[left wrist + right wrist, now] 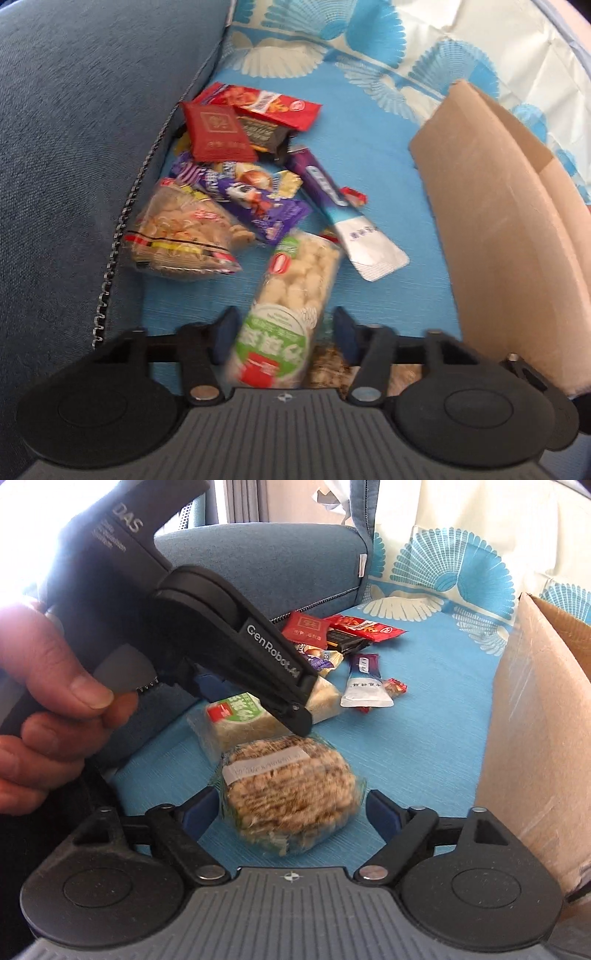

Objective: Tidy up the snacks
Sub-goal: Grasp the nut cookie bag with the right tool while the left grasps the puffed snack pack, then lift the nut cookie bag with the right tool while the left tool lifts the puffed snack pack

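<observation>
The puff pack (291,295) lies on the blue sheet (388,177), lower centre of the left wrist view, its green-labelled end between the fingers of the left tool (286,334). The fingers stand apart on either side of it, and whether the pads touch the wrapper is not clear.

In the right wrist view the round cracker pack (291,805) sits at centre, between the spread fingers of the right tool (291,810), a gap showing on each side. The puff pack (236,720) lies just behind it, toward the upper left, partly covered by the left tool's black body, which a hand (48,709) holds at the left edge.

Further up, the other snacks (236,177) are heaped against the blue cushion (92,129): a red packet (218,133) on top, purple wrappers, a clear peanut bag (181,236). A purple-and-white stick pack (343,214) lies to their right.

A cardboard box (509,229) stands at the right edge.
</observation>
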The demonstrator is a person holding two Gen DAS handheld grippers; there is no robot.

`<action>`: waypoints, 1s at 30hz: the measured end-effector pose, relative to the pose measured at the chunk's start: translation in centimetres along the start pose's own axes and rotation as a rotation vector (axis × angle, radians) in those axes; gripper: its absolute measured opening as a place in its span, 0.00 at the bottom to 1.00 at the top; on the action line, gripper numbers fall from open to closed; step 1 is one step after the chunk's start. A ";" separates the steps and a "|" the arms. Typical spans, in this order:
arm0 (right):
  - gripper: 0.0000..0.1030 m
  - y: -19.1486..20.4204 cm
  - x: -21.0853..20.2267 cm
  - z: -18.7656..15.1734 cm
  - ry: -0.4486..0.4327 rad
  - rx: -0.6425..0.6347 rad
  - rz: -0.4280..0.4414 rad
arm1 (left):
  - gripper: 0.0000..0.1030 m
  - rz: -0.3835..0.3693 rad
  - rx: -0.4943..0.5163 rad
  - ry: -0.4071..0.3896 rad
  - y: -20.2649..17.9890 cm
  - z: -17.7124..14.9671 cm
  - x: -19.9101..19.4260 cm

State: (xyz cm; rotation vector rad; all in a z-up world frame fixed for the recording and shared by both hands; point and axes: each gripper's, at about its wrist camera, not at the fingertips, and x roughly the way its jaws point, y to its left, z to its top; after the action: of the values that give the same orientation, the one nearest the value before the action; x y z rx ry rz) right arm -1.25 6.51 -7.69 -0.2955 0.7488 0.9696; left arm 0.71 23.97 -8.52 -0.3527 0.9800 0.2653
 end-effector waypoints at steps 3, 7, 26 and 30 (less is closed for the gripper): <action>0.78 0.1 -0.5 -0.4 -0.003 -0.004 0.005 | 0.44 0.020 0.002 0.008 -0.1 0.0 -0.3; 0.77 0.4 -1.4 -0.6 -0.002 -0.022 0.002 | 0.42 0.007 -0.030 0.029 0.4 -0.5 -1.4; 0.90 1.7 -3.2 -1.1 0.028 -0.053 0.004 | 0.47 0.012 0.001 0.136 -0.6 -2.9 -2.4; 0.91 1.6 -3.0 -1.2 0.023 -0.045 0.011 | 0.48 0.010 -0.003 0.138 -0.7 -2.8 -2.2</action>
State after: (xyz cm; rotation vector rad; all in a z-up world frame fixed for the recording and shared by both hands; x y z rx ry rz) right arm -4.13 4.86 -6.30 -0.3424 0.7513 0.9952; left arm -2.39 22.07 -7.96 -0.3732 1.1175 0.2538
